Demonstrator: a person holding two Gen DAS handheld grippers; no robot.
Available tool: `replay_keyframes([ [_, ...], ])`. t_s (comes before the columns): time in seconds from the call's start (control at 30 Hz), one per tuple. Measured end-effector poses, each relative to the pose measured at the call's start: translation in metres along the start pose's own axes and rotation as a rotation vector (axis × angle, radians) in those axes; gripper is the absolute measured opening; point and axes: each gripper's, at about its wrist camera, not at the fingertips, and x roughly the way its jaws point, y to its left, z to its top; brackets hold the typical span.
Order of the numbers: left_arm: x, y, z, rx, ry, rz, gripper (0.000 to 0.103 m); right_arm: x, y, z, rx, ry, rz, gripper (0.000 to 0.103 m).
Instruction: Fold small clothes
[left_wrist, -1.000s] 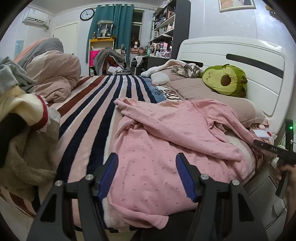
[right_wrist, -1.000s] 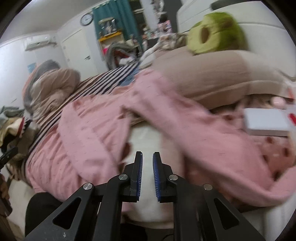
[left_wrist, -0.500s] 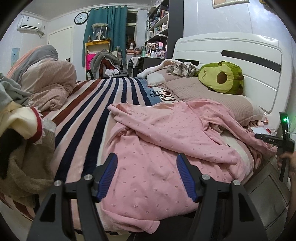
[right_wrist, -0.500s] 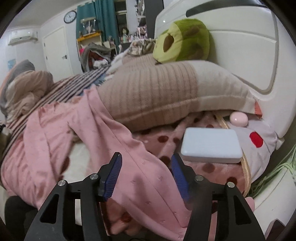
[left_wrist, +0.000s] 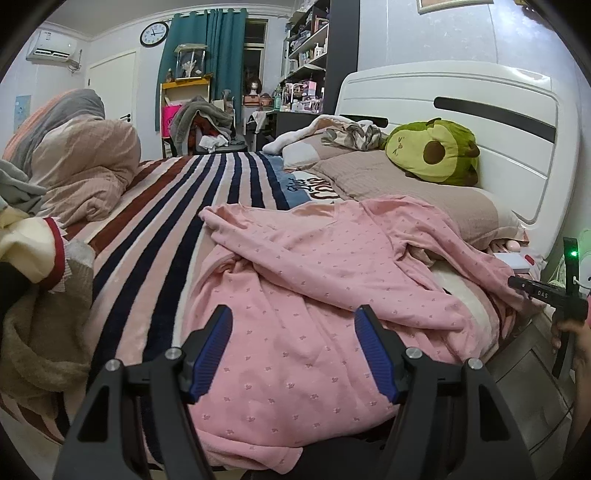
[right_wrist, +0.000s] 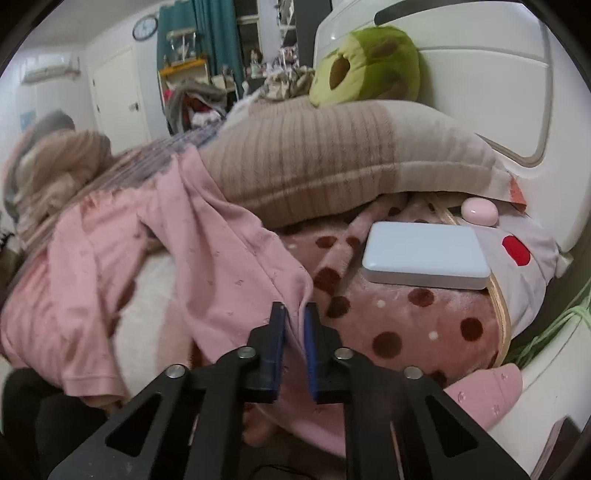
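- One bed (left_wrist: 155, 206), fuzzy striped blanket.
- One pink garment (left_wrist: 314, 266), soft dotted knit, rumpled across the bed's near edge beside one ribbed beige pillow (right_wrist: 332, 155).
- One flat rounded white box (right_wrist: 424, 258).
- Left hand-held gripper (left_wrist: 293, 354) spread apart, empty; right hand-held gripper (right_wrist: 295, 347) clenched on the garment's edge.

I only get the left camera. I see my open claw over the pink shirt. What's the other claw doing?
Observer: The right gripper is pinched shut on the pink shirt, at the end of a sleeve.
Operator: What's next to it?
Observer: A pale blue box lies on a dotted pink blanket, just right of the sleeve.
Operator: Anything else hiding there?
Observer: A small pink round thing sits tucked under the edge of the striped pillow, behind the box.
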Motion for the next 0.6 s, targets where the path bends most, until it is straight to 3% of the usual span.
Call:
replay_keyframes([
  [0.27, -0.012, 0.006, 0.001, -0.009, -0.026, 0.001, 0.065, -0.014, 0.017, 0.001, 0.061, -0.058, 0.192, 0.003],
  [0.6, -0.023, 0.019, -0.006, -0.048, -0.06, -0.007, 0.065, -0.035, 0.092, 0.038, -0.016, -0.167, 0.482, 0.003],
])
